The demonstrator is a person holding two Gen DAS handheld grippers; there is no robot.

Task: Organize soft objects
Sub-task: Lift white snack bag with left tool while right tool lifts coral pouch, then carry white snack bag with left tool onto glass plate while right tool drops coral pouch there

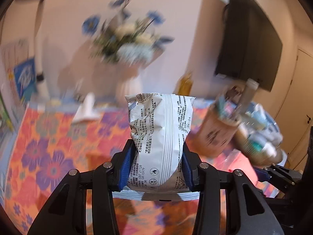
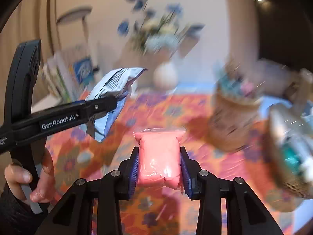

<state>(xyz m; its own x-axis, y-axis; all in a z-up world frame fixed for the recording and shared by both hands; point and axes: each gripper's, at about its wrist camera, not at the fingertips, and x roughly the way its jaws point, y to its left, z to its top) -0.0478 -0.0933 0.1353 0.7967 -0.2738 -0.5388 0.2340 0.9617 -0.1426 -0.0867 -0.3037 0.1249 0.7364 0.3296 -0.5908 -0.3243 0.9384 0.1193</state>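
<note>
- Left edge: books and a blue box stand by the wall, a white lamp beside them.
- A hand grips the handle of the left gripper; its blue pads are clamped on a white pack, which stands up between them, lifted clear of the cloth.
- The floral cloth under and left of the pack lies bare, giving open room there; a small white item sits near its far edge.
- Centre back: blurred flowers in a white vase, against the wall.
- Right gripper: pads pressed on a pink bag in clear wrap, held above the cloth.
- Bare cloth lies between the two held items.
- Right: a brown basket full of small items, close beside the pink bag; a second filled container crowds the right edge.
- A dark screen hangs above the basket.
</note>
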